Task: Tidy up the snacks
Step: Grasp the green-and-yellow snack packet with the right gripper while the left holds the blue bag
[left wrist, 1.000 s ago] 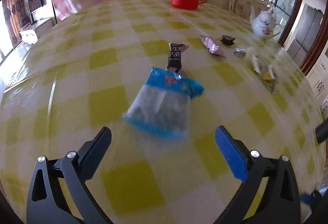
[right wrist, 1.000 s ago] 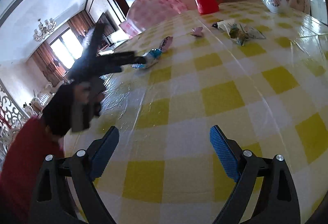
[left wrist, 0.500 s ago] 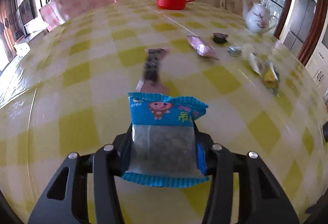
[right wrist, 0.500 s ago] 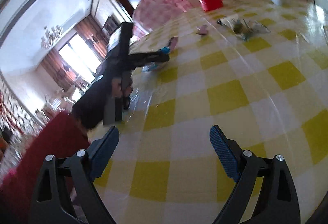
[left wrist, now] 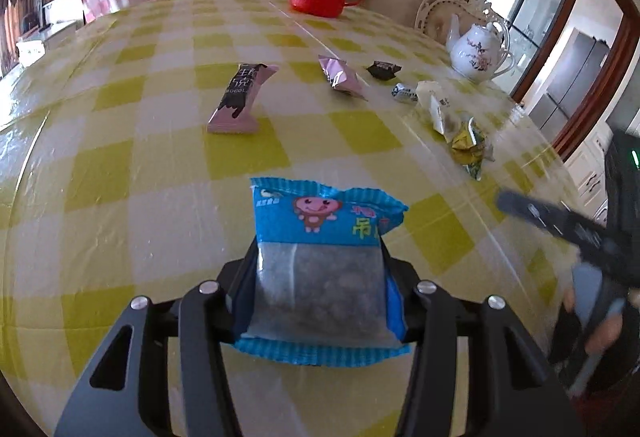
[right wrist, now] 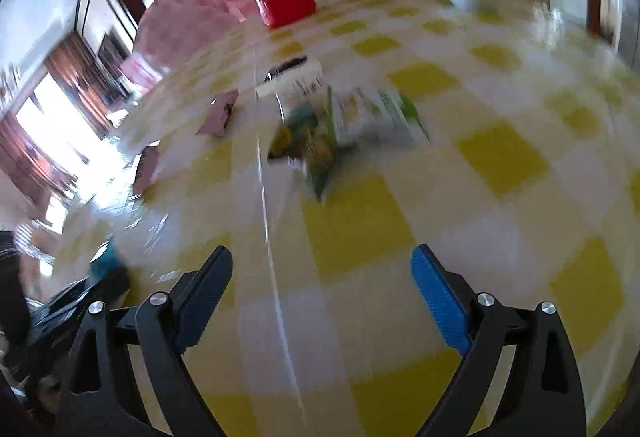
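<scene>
Checked worktop [left wrist: 168, 165] carries scattered snacks; left gripper [left wrist: 320, 277] jaws clench the blue packet [left wrist: 320, 257], right gripper [right wrist: 320, 277] gapes; next, place it with the others

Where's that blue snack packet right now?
The blue snack packet sits clamped in the left claw, low centre of the left wrist view, nearer than the pink chocolate bar.

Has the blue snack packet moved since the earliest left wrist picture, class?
Yes. The blue snack packet lay loose just short of the pink chocolate bar; now it sits well nearer the camera, clamped in the left tongs.
</scene>
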A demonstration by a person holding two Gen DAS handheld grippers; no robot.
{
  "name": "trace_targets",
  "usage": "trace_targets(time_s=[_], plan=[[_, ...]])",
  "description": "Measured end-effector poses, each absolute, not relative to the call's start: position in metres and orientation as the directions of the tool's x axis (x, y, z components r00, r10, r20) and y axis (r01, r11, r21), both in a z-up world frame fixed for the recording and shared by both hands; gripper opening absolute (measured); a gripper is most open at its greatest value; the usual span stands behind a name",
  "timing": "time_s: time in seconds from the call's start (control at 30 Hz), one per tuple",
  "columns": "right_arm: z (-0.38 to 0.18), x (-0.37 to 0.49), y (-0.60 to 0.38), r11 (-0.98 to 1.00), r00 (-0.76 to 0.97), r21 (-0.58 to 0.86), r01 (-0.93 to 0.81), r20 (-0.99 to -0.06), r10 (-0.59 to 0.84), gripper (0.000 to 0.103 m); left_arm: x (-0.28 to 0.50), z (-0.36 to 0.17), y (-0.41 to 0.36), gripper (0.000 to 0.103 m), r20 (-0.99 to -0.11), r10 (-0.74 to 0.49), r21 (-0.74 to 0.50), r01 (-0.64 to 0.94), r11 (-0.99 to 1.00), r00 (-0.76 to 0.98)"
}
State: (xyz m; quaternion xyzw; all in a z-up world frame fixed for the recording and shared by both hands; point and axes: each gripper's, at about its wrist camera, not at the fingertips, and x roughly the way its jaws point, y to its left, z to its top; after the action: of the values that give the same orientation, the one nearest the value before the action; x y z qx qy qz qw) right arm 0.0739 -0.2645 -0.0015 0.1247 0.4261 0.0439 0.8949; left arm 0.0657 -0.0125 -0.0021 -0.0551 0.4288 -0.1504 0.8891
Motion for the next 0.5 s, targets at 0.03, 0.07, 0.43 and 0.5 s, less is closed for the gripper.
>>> trace_targets(time_s=[0.03, 0.07, 0.43, 0.5], plan=[[-0.002, 0.083, -0.26, 0.969, 0.632, 0.245, 0.02, -0.754, 0.178, 0.088, 0.066, -0.002, -0.011, 0.052, -0.745, -0.318, -0.231, 0.22, 0.948, 0.587], [-0.002, 0.093, -0.256, 0.974, 0.632, 0.227, 0.011, -0.756, 0.169, 0.087, 0.065, -0.002, -0.009, 0.052, -0.742, -0.326, -0.242, 0.22, 0.945, 0.586], [-0.004, 0.133, -0.242, 0.999, 0.616, 0.049, 0.022, -0.787, 0.025, 0.033, 0.063, -0.002, -0.003, 0.053, -0.718, -0.381, -0.315, 0.216, 0.924, 0.582], [-0.003, 0.112, -0.245, 0.997, 0.625, 0.072, -0.009, -0.778, 0.061, 0.03, 0.063, -0.002, -0.003, 0.053, -0.719, -0.38, -0.314, 0.216, 0.924, 0.582]])
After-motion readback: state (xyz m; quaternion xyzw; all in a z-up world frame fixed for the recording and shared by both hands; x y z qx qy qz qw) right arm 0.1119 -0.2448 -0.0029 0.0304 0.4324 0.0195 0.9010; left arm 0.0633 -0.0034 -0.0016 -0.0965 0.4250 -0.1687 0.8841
